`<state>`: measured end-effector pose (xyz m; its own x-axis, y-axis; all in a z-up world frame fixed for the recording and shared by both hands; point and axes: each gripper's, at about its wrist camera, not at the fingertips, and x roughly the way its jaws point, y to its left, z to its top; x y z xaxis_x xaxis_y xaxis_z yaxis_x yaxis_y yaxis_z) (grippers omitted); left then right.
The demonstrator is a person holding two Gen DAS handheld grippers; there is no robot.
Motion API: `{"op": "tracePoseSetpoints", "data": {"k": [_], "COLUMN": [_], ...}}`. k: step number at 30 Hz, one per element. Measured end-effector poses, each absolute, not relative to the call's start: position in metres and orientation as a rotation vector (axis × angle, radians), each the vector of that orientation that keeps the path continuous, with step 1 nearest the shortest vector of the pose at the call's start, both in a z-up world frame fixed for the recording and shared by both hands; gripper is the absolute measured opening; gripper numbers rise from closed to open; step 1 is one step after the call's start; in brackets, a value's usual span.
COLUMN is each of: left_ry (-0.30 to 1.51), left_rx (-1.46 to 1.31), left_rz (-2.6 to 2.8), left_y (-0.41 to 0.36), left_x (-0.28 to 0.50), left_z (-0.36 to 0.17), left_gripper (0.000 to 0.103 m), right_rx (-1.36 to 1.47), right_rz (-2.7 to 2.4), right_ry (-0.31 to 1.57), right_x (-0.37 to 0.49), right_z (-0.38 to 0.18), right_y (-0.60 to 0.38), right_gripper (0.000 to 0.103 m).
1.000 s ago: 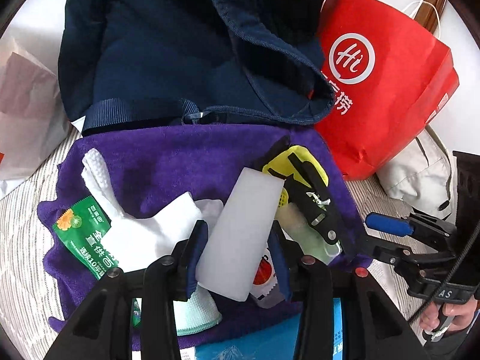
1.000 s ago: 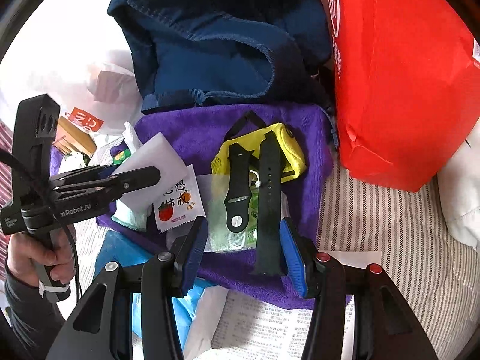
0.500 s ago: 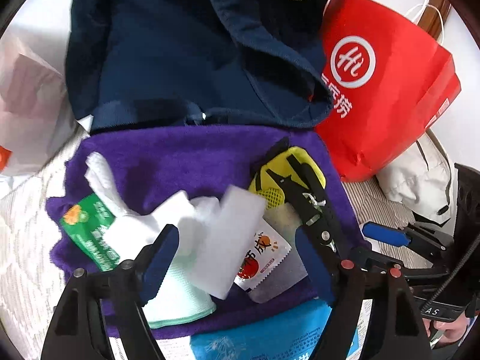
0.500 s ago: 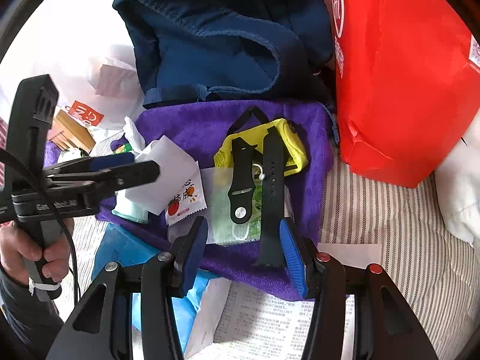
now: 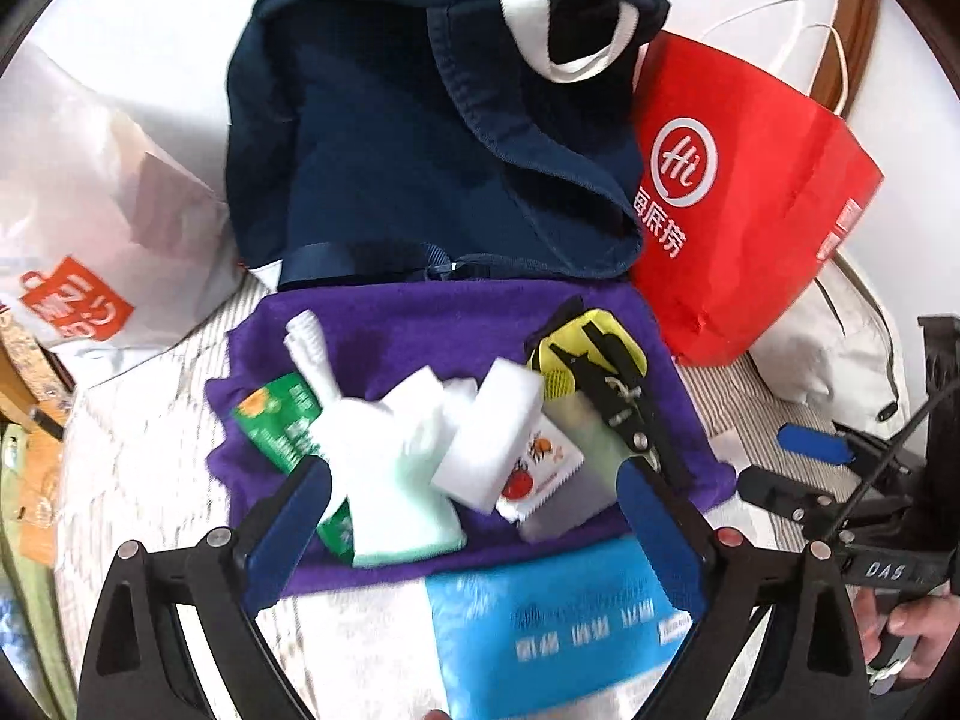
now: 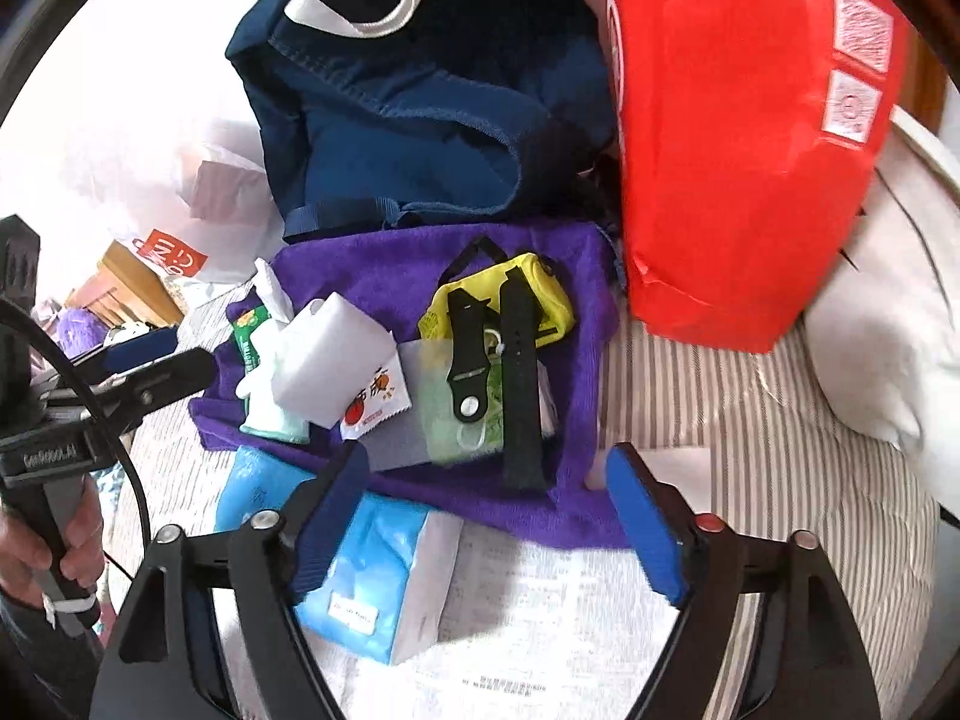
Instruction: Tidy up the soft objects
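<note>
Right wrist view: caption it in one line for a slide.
Right tool, jaws opening and empty, above a purple towel holding a black watch strap, white sponge block and sachets, beside a red bag.

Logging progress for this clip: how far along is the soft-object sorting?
Done: white sponge and watch straps lie on the purple towel. In hand: nothing; left gripper and right gripper are opening, empty. Left: the pile remains loose; navy bag unfilled as far as visible.

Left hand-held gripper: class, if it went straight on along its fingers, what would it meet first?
Probably the white sponge block lying on the purple towel. The left hand-held gripper, its jaws opening with nothing between the pads, points down at it, though depth is hard to judge.
</note>
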<state>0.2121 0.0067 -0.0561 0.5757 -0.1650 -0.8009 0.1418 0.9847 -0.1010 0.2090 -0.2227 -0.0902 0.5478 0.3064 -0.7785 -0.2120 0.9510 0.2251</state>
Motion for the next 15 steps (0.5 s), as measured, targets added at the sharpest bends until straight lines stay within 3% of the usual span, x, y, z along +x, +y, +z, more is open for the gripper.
{"op": "tracePoseSetpoints", "data": {"k": [8,15], "left_ry": [0.932,0.897], "left_rx": [-0.011,-0.007], "left_rz": [-0.139,-0.112], "left_y": [0.005,0.001], "left_x": [0.163,0.113], "left_z": [-0.04,-0.027], "left_gripper": [0.097,0.098], "right_rx": [0.079,0.018], "right_rz": [0.276,0.203], "right_ry": [0.909,0.872], "right_x": [0.158,0.103], "right_z": [-0.072,-0.058], "right_y": [-0.221,-0.225], "right_gripper": [0.101,0.102]}}
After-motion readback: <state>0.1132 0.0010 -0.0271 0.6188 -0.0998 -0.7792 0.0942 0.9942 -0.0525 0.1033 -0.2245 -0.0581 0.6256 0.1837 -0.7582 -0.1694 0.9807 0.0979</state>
